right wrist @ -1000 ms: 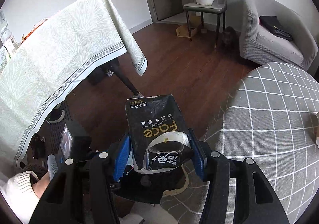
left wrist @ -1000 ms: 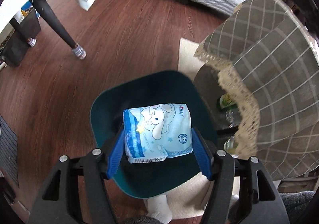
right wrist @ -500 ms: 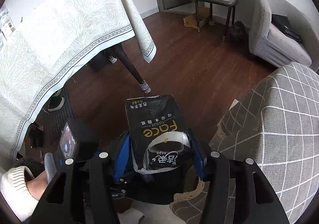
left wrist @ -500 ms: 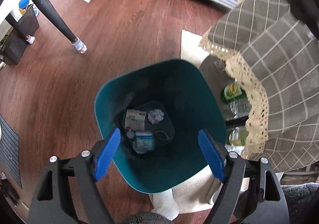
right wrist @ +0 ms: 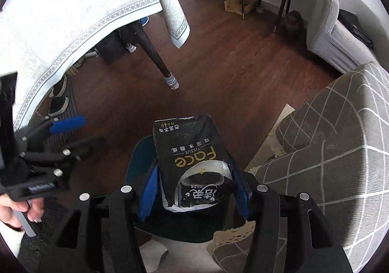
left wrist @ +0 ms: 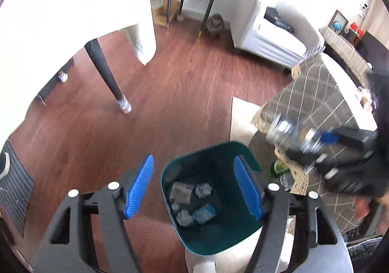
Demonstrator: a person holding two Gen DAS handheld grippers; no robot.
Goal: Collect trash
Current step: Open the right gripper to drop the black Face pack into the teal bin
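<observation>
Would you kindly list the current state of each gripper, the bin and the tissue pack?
left gripper: empty, jaws closing
right gripper: shut on the black tissue pack
black tissue pack: torn open, held over the bin
teal bin: upright, open, trash at the bottom

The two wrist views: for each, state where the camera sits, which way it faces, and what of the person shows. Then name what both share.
Left wrist: on the left gripper, angled down at the teal bin of trash; its empty fingers are closing; the right gripper blurs past.
Right wrist: on the right gripper, angled down over the bin, clamping a black tissue pack; a hand holds the left gripper.
Shared: bin, wood floor, checked cloth.
</observation>
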